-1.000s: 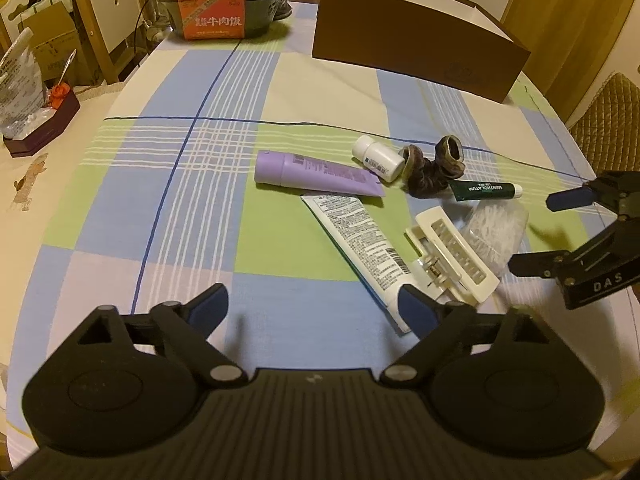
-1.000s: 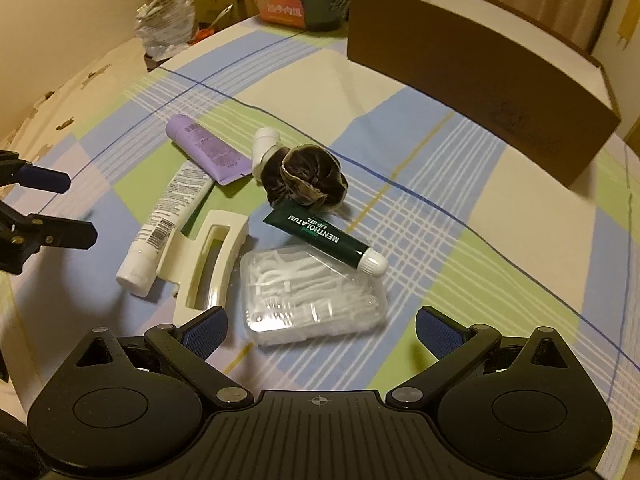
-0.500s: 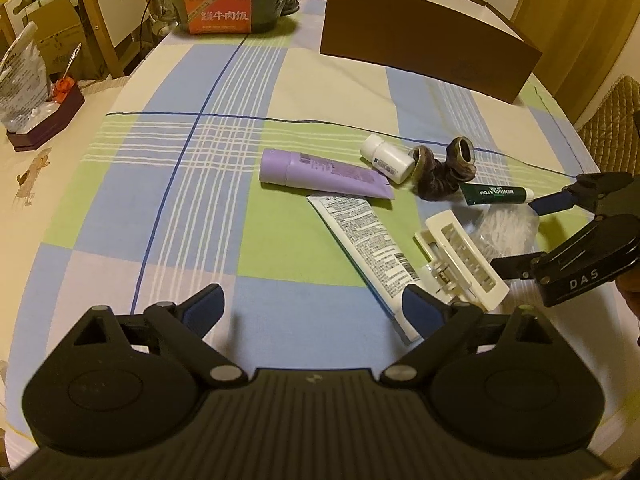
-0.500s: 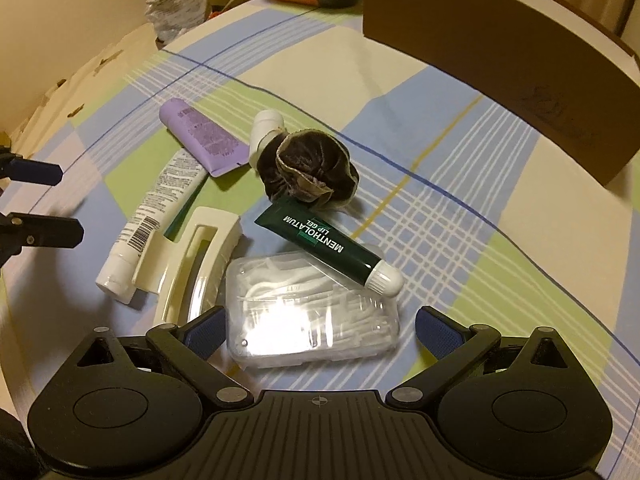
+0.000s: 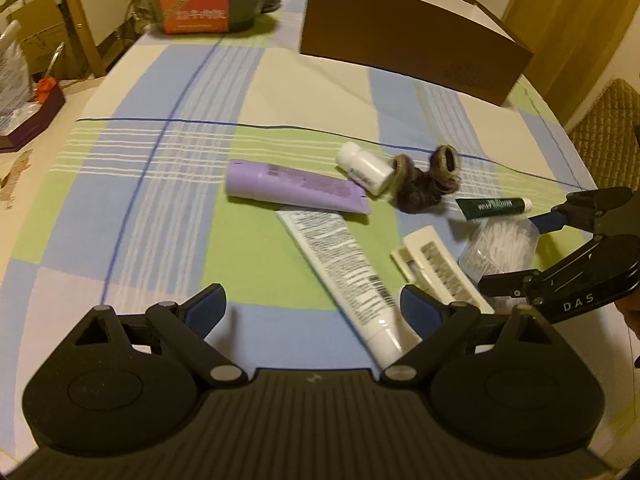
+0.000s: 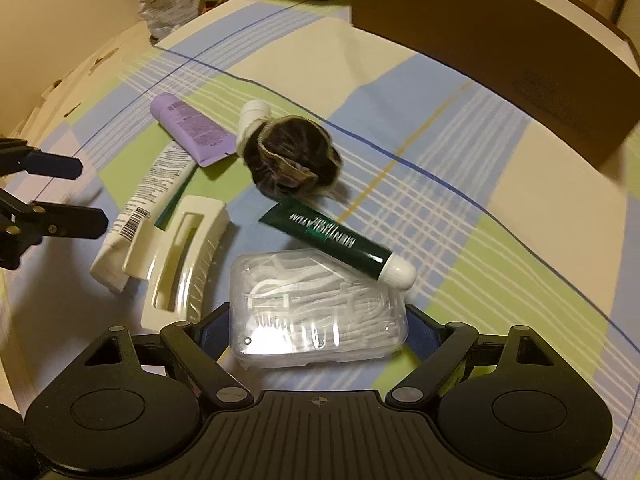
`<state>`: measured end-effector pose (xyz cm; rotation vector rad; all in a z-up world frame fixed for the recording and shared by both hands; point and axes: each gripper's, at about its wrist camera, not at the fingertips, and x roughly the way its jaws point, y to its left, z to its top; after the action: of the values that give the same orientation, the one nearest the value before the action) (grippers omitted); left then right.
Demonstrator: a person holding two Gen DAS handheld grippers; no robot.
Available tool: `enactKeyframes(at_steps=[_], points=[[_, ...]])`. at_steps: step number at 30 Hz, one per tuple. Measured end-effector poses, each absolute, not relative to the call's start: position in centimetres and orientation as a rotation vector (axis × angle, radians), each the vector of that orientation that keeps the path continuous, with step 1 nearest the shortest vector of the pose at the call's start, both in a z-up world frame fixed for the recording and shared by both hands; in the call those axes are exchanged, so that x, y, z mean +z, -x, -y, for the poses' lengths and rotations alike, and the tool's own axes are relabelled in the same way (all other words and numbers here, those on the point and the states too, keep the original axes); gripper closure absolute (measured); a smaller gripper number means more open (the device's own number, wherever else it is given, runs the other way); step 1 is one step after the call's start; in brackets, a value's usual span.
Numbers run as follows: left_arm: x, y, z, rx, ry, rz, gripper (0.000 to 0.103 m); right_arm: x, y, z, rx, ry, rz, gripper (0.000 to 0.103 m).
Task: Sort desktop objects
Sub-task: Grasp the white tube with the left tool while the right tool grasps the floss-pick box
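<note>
Checked cloth in blue, green and cream squares point(image 5: 168, 184) covers the table, with a long brown cardboard box point(image 5: 412, 32) at the far side. A little pile of things lies in the middle.

Closest to the right gripper point(image 6: 318, 330) is the clear plastic box of white floss picks point(image 6: 318, 308). It sits right between that gripper's two blue-padded fingers point(image 6: 424, 338), with its long side going across from one finger to the other. The fingers are wide apart, one at each short end of the clear box. I cannot tell if the pads touch it yet, and it looks like it rests on the cloth. I think the next move is to squeeze shut on it.

Just beside the clear box lies a dark green tube with a white cap point(image 6: 340, 246), touching its far edge. A cream plastic hair clip point(image 6: 184, 256) lies on its other side, so a squeeze could bump either one.

The left gripper point(image 5: 312, 306) hangs over the cloth with its fingers spread wide and nothing in them. A white tube with black print point(image 5: 344, 276) lies near its right finger.
</note>
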<state>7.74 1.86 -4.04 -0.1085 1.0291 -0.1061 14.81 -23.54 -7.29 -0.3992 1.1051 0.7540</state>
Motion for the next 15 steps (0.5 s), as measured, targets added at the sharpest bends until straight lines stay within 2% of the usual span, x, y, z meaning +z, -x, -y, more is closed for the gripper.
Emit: enactKeyframes(at_steps=[5, 7, 15], points=[[-4.9, -8.0, -0.4, -0.153, 0.079, -1.057, 0.027, -6.8, -14.7, 25.5, 0.700, 0.361, -1.110, 0.017], [-5.3, -8.1, 0.0, -0.165, 0.062, -1.067, 0.029, -6.6, -14.7, 26.2, 0.684, 0.347, -1.112, 0.017], [-5.5, -8.0, 0.4, -0.196, -0.007, -1.064, 0.031, -6.3, -14.5, 27.3, 0.653, 0.310, -1.116, 0.017]])
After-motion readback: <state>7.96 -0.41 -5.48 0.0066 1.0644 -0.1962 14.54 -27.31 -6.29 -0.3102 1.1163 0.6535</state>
